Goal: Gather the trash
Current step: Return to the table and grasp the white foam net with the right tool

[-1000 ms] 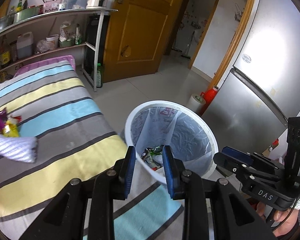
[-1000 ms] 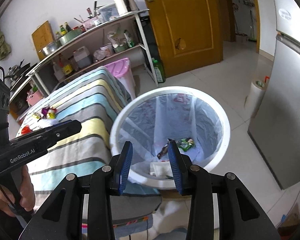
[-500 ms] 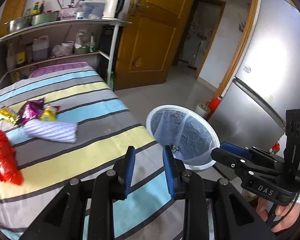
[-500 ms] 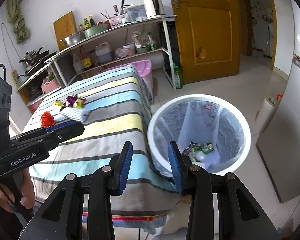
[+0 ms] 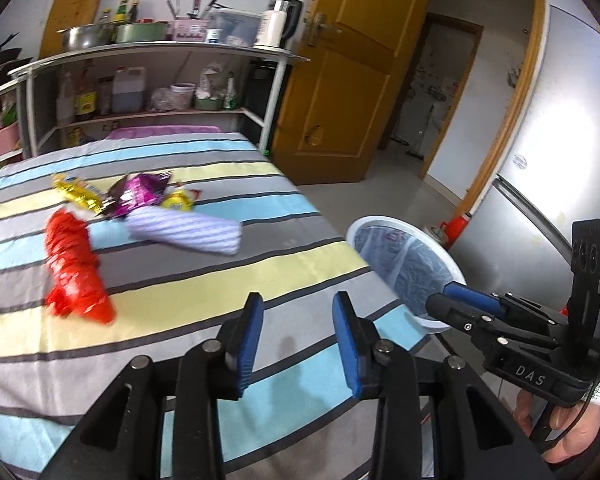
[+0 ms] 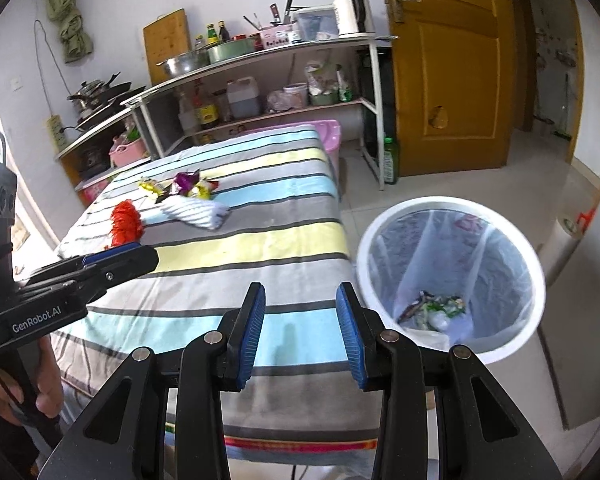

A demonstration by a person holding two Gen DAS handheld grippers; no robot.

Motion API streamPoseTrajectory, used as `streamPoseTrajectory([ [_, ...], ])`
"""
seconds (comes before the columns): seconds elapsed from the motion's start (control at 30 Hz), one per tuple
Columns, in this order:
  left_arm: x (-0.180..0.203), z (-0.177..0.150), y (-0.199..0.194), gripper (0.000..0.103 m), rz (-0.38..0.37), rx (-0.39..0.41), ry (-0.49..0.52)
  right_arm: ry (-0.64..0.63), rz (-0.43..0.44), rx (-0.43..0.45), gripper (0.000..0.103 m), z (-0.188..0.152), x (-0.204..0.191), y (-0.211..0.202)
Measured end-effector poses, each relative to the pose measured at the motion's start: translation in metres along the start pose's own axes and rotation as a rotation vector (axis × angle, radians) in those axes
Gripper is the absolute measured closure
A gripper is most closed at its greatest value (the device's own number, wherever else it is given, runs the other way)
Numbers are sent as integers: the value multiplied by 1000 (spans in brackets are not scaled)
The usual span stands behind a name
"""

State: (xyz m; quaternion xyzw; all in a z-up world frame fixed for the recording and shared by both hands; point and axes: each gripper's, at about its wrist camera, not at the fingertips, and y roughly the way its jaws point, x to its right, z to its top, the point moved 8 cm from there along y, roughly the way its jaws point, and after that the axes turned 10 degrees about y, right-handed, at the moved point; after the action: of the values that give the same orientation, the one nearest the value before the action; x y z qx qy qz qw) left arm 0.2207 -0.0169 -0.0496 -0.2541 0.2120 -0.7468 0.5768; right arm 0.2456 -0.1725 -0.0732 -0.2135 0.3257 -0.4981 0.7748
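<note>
Over the striped table (image 5: 236, 280) I am swinging both empty grippers away from the bin (image 6: 452, 280), the left gripper (image 5: 296, 336) opening its jaws, the right gripper (image 6: 300, 328) parted, toward the remaining wrappers (image 5: 140, 196) and red bag (image 5: 74, 268) at the far side.

Striped cloth cover (image 5: 228, 280), glossy foil wrappers (image 5: 140, 194)

Black hand-held gripper (image 5: 296, 336), blue pads (image 5: 346, 340), silver screws
</note>
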Motion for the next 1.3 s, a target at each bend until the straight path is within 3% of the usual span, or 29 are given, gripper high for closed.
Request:
streamPoseTrajectory([
  [0.53,-87,-8,-30,47,171,33,-115,-126,75,-59,60,9,-59,47],
  [0.67,-111,-5,-34,40,215,44,-142,-166,92,-68,54,16,-74,59],
  [0.93,-150,-5,-23,39,287,11,-188,-255,121,-94,52,29,-102,90],
  [1.3,-171,-13,4,39,306,-57,-219,-357,125,-148,52,43,-130,142],
])
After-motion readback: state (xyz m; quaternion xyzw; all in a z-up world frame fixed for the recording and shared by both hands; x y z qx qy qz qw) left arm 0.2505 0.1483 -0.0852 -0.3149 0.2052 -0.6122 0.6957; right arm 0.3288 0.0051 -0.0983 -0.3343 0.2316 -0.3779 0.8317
